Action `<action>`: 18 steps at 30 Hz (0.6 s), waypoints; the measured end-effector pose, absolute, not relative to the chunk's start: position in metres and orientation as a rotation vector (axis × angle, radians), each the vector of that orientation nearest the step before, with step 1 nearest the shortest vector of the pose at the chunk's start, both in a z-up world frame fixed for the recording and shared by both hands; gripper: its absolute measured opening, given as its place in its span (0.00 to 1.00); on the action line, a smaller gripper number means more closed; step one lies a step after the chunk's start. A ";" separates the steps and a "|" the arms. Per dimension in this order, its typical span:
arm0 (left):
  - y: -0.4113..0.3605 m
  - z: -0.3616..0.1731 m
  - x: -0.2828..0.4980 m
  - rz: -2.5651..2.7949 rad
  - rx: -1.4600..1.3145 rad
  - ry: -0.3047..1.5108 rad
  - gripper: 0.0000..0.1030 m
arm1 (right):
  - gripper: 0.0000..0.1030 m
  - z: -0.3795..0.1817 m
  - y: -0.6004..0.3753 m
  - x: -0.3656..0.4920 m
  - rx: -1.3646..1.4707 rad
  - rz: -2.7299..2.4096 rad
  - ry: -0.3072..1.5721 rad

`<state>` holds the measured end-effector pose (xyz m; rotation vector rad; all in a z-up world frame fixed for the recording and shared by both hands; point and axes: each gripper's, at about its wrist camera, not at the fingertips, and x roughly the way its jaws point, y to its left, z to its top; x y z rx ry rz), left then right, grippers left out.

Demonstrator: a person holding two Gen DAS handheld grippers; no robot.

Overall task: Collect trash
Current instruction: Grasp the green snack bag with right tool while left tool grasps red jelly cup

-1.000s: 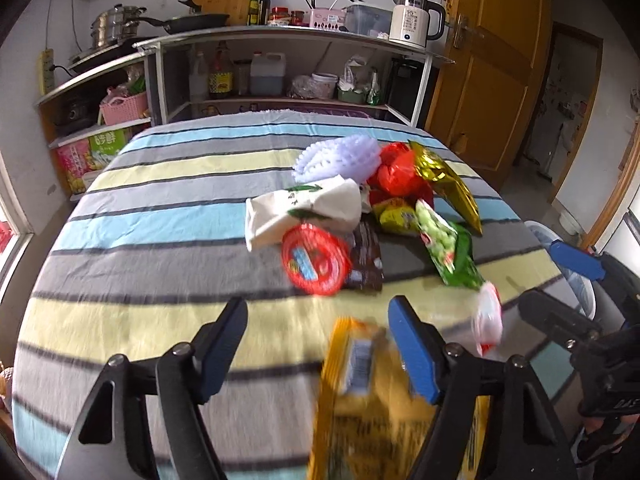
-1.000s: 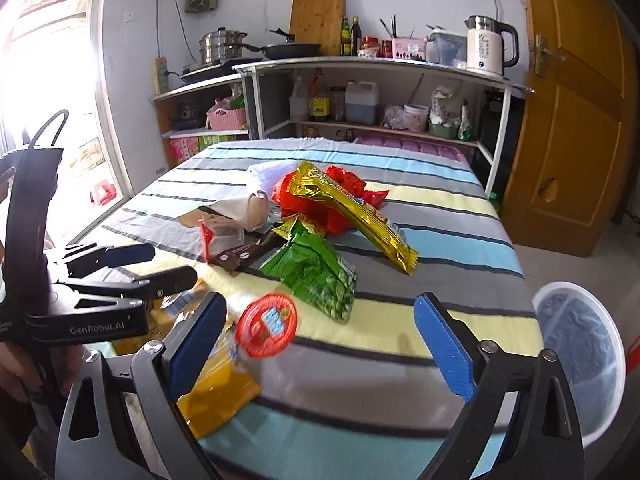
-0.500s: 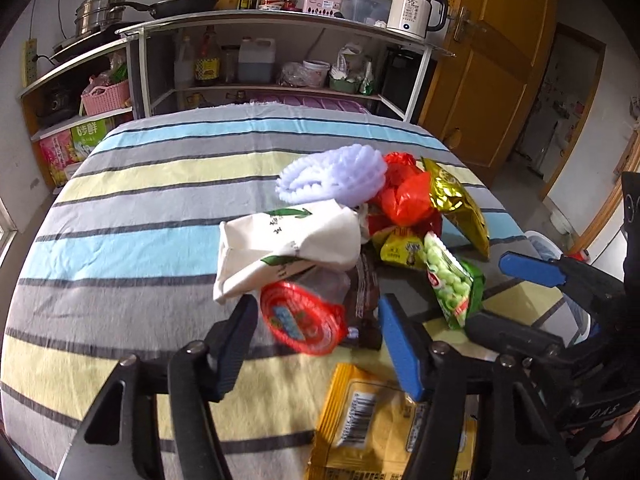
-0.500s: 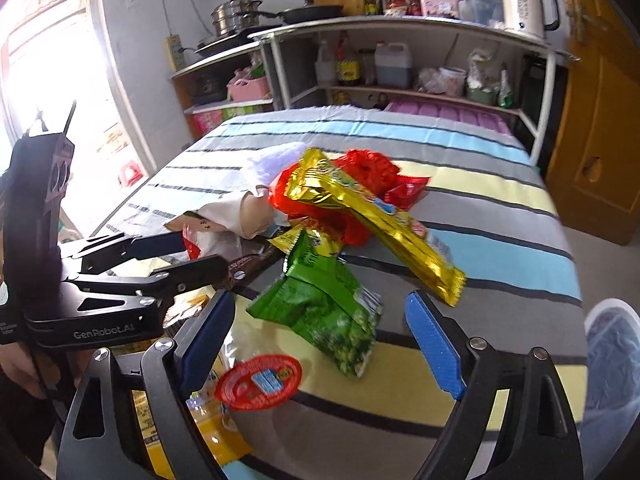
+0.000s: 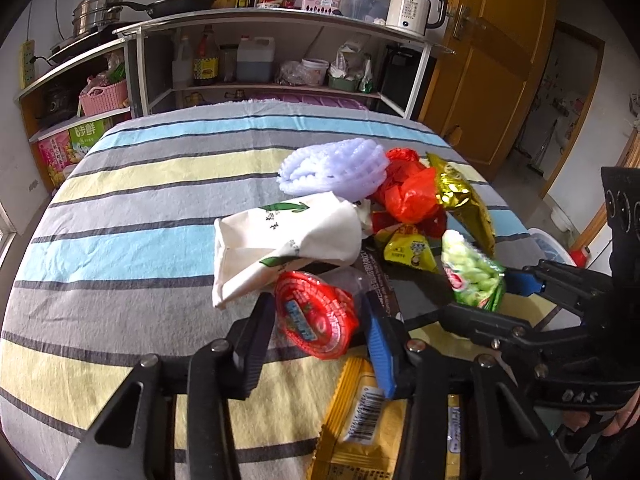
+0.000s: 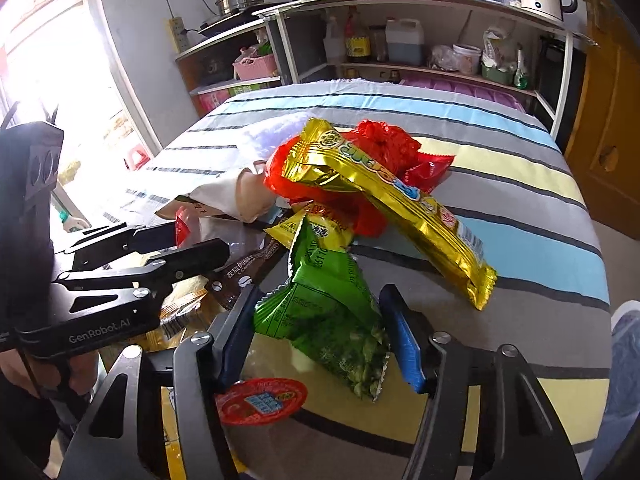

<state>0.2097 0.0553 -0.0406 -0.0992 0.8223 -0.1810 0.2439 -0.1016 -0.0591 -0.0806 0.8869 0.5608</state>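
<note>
- Left gripper [image 5: 320, 322]: jaws partly open, bracketing the red-lidded clear cup [image 5: 316, 320]; whether the pads touch the lid cannot be told; nothing visibly clamped.
- Right gripper [image 6: 320, 332]: jaws partly open either side of the green pea snack bag [image 6: 328, 308]; the bag's lower corner lies between the pads, unpinched as far as can be seen.
- Location of trash: one heap at the near right of the striped tablecloth [image 5: 120, 208]; white paper bag with green print [image 5: 280, 236]; white foam fruit net [image 5: 336, 168]; crumpled red plastic bag [image 5: 408, 196]; long gold wrapper [image 6: 384, 200]; small yellow sachet [image 5: 408, 250]; dark brown wrapper [image 6: 248, 272]; orange-yellow packet with barcode [image 5: 360, 428] nearest the edge.
- Second red foil lid [image 6: 262, 400]: lying flat under the right gripper's left finger.
- Step in hand, judged: closing on one piece per gripper; advice: centre each item deep between the pads; pinch the green bag by its crimped seam, since slack film slips; squeeze the cup across the lid rim gently, since thin plastic buckles; lift straight up so neighbours are not dragged.
- Bin: a white-rimmed container [image 6: 626, 360] on the floor off the table's right edge, presumably the destination.
- Legible writing: "GenRobot.AI" on the left gripper's body in the right wrist view; "DAS" on the right gripper's body in the left wrist view; package print Chinese, too small to read.
</note>
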 end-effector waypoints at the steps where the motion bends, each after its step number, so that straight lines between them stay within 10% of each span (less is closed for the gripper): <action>1: 0.055 -0.039 0.208 -0.182 -0.099 0.816 0.45 | 0.45 -0.059 -0.104 0.243 -0.075 0.561 0.884; 18: 0.039 0.002 0.169 -0.202 -0.082 0.716 0.44 | 0.39 -0.024 -0.125 0.202 -0.032 0.536 0.799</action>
